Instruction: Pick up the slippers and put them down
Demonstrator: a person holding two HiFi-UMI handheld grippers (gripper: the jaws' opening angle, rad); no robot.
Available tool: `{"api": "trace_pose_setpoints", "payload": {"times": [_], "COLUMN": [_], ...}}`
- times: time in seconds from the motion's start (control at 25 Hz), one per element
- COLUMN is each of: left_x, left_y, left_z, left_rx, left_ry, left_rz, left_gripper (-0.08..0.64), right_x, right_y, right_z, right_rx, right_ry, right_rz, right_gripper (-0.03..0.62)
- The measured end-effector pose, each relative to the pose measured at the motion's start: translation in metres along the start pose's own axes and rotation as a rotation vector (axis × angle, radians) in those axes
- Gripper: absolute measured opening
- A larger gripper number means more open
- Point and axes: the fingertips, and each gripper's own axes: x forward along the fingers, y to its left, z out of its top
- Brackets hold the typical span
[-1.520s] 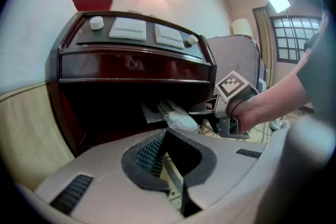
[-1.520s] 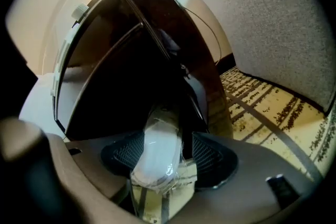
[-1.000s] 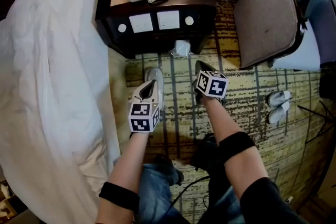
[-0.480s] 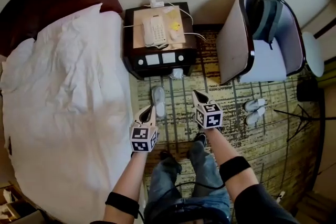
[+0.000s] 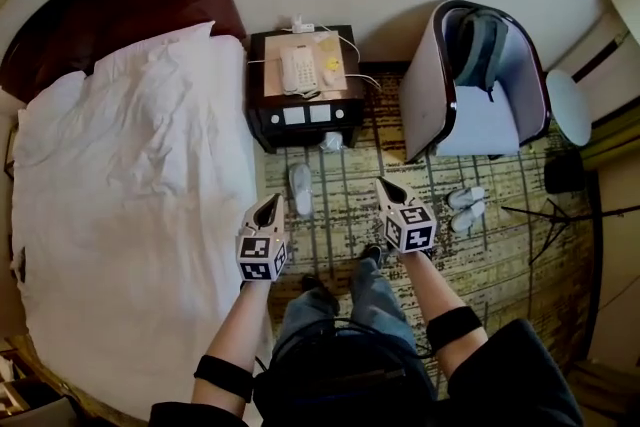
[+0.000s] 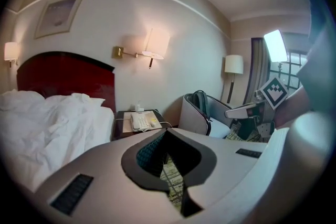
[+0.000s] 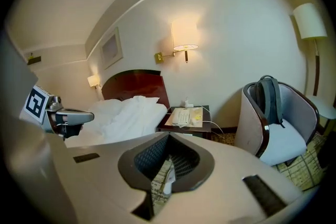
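**Head view.** Room: hotel bedroom with patterned carpet [image 5: 340, 215]. The bed [image 5: 130, 185] is at 9 o'clock, the nightstand [image 5: 305, 105] at 12 and the armchair [image 5: 470, 95] at 2.
- Item: single slipper [image 5: 300, 189], white, lying flat on the carpet just below the nightstand. It is at 1 o'clock of my left gripper [image 5: 272, 203].
- Item: pair of slippers [image 5: 465, 208], side by side at the armchair's foot. They are at 3 o'clock of my right gripper [image 5: 382, 185] and well apart from it.
- Both grippers are held out ahead of me, clear of the floor. I judge this a standing posture, with nothing carried.
- Holders: the nightstand top bears a telephone [image 5: 299, 70]. The armchair shell holds a backpack [image 5: 480, 45].

**Left gripper view.** The jaws are closed tip to tip with nothing between them. Only carpet shows through the notch.

**Right gripper view.** The jaws are likewise closed and empty. The single slipper shows far below through the notch, untouched. I judge that no slipper is in hand yet.
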Motion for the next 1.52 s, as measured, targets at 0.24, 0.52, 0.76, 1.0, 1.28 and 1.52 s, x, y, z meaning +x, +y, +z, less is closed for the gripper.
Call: {"api": "trace_pose_setpoints", "payload": {"times": [0.24, 0.52, 0.76, 1.0, 1.28, 1.52], "left_x": [-0.04, -0.066, -0.077, -0.084, -0.082, -0.059], "left_y": [0.007, 0.005, 0.015, 0.02, 0.015, 0.006], "left_z": [-0.001, -0.007, -0.017, -0.023, -0.029, -0.04], "left_rx": [-0.032, -0.007, -0.038, -0.021, -0.042, -0.094], "left_ry": [-0.023, 0.003, -0.008, -0.001, 0.016, 0.052], "left_rz": [0.016, 0.012, 0.019, 0.004, -0.01, 0.001], "left_gripper": [0.002, 0.002, 0.002, 0.002, 0.002, 0.002], "right_x": [-0.043, -0.057, -0.056, -0.054, -0.06, -0.049], "right_y": [0.014, 0.026, 0.038, 0.047, 0.045, 0.034], "right_z": [0.007, -0.013, -0.023, -0.031, -0.029, -0.035], "right_rx": [-0.041, -0.004, 0.014, 0.034, 0.037, 0.021], "right_ry": [-0.048, -0.04, -0.035, -0.042, -0.042, -0.006], "right_rz": [-0.033, -0.038, -0.027, -0.032, -0.033, 0.011], "right_gripper": [0.003, 0.003, 0.003, 0.003, 0.003, 0.003]}}
